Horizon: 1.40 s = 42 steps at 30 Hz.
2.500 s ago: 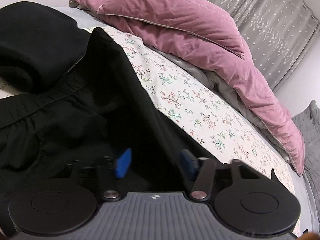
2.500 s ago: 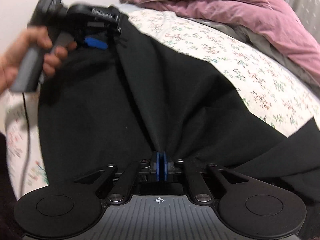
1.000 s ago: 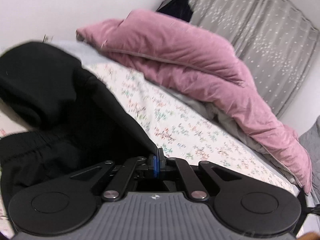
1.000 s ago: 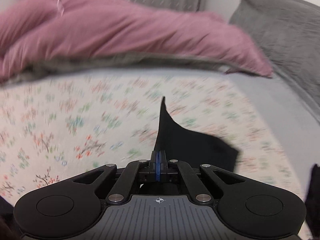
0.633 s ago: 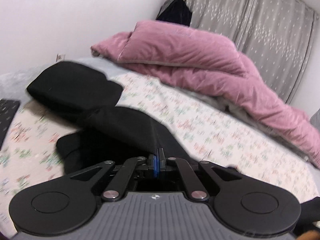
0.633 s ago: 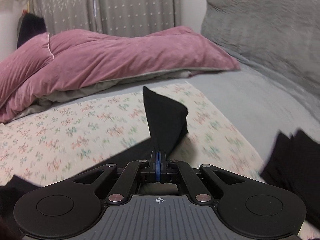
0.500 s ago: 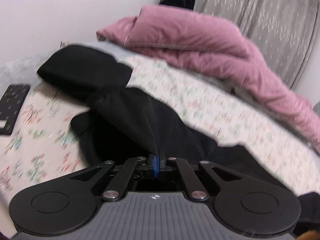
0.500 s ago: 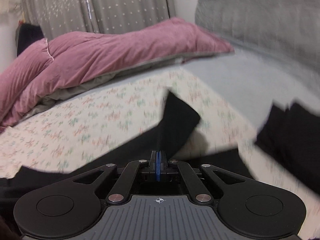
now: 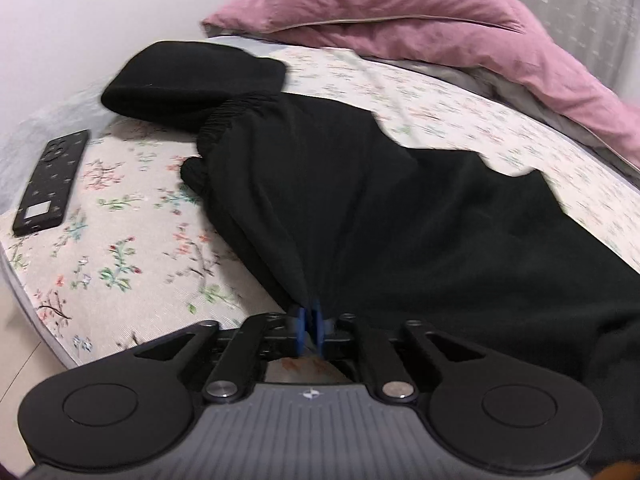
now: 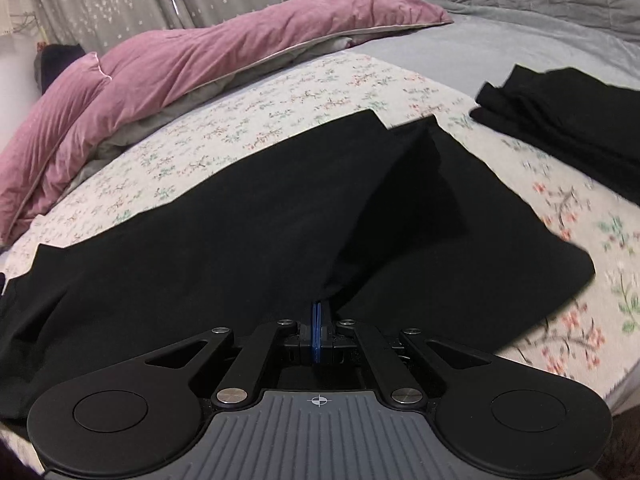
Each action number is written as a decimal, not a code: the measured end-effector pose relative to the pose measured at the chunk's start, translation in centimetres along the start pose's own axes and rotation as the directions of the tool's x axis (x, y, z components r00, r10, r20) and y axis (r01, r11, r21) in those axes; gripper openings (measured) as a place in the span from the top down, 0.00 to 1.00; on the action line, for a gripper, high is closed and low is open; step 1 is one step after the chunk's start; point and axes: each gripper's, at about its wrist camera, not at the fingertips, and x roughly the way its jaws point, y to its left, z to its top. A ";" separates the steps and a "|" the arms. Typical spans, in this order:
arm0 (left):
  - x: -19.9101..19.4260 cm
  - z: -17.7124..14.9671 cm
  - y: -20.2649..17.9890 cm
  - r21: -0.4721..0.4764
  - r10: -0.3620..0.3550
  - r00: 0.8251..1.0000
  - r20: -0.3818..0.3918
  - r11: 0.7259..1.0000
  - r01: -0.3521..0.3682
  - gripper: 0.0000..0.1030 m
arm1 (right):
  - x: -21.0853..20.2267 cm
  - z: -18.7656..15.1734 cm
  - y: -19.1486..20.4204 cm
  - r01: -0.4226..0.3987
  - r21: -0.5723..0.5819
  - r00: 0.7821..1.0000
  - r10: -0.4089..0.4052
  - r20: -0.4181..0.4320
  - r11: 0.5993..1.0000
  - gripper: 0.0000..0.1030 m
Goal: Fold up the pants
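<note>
The black pants (image 9: 400,216) lie stretched across the floral sheet (image 9: 120,248), with the elastic waistband (image 9: 240,108) at the far left. My left gripper (image 9: 309,322) pinches a gathered bit of the fabric near the waist end. Its jaws are opening, and the cloth still sits between the blue pads (image 9: 301,322). In the right wrist view the pants (image 10: 240,240) run leftward from the leg end. My right gripper (image 10: 317,336) is shut on a raised fold of that leg, low over the bed.
A folded black garment (image 9: 188,76) lies just beyond the waistband, and a dark phone (image 9: 48,184) rests near the bed's left edge. A stack of folded black clothes (image 10: 568,128) sits at the right. A pink duvet (image 10: 200,60) lines the far side, with grey bedding (image 10: 520,20) beyond.
Both grippers swung apart and sank toward the bed, carrying the pants. The cloth, held up and bunched before, now lies spread out on the sheet. The left pads have parted slightly.
</note>
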 end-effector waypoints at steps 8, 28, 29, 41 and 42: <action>-5.1 -4.2 -5.0 0.135 -0.248 0.968 0.031 0.961 0.242 0.28 | -1.7 0.9 -5.1 -0.070 0.182 0.995 0.056 0.079 0.981 0.61; -6.5 -14.3 -26.4 0.622 -0.574 0.798 -0.186 0.560 0.548 0.17 | -0.3 1.1 -10.5 -0.175 0.333 0.983 0.144 0.117 0.927 0.63; -6.5 -14.7 -27.0 0.645 -0.562 0.808 -0.177 0.554 0.526 0.17 | -0.2 1.2 -10.6 -0.174 0.342 0.983 0.139 0.123 0.923 0.63; -7.0 -16.1 -30.7 0.733 -0.556 0.820 -0.136 0.500 0.461 0.67 | -0.5 2.1 -9.4 0.042 0.216 0.980 -0.083 0.182 0.975 1.00; -7.3 -16.4 -30.9 0.744 -0.558 0.819 -0.135 0.488 0.456 0.69 | -1.0 1.9 -9.2 0.063 0.185 0.979 -0.097 0.179 0.981 1.00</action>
